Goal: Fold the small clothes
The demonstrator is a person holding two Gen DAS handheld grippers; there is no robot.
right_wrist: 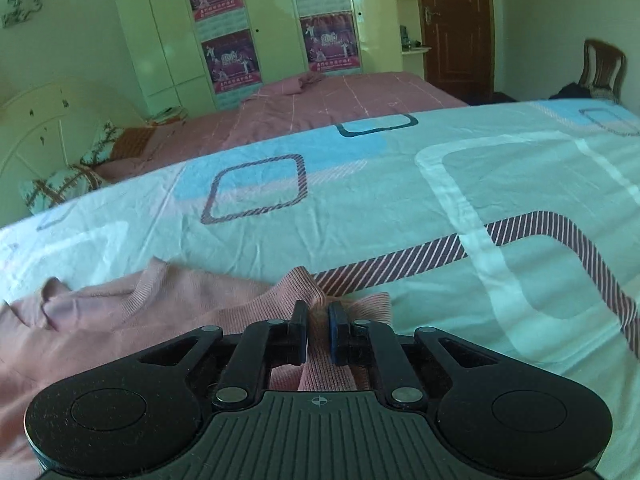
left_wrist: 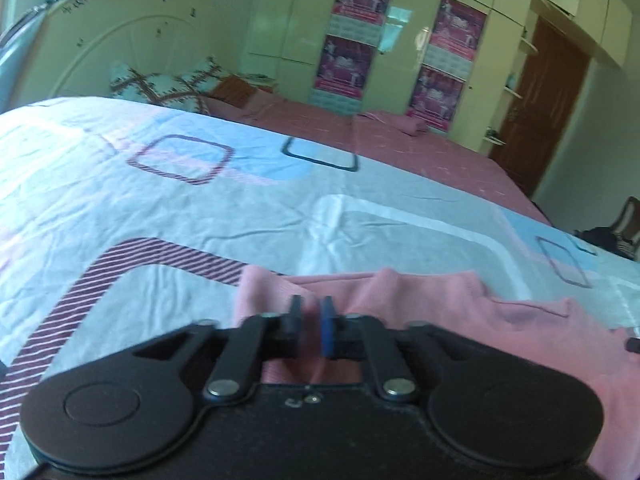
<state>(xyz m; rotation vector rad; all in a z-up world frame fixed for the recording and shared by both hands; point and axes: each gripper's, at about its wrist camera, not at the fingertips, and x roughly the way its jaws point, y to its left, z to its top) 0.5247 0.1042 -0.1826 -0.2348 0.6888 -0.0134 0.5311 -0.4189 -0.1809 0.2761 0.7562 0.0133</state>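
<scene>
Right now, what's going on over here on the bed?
A person is working with two handheld grippers on a pink knit garment spread on a patterned bedsheet. The left gripper and the right gripper each have a pinch of the pink fabric between their fingers, apparently at opposite ends of the garment's far edge. The garment still lies mostly flat and rumpled, so no fold looks done yet.
</scene>
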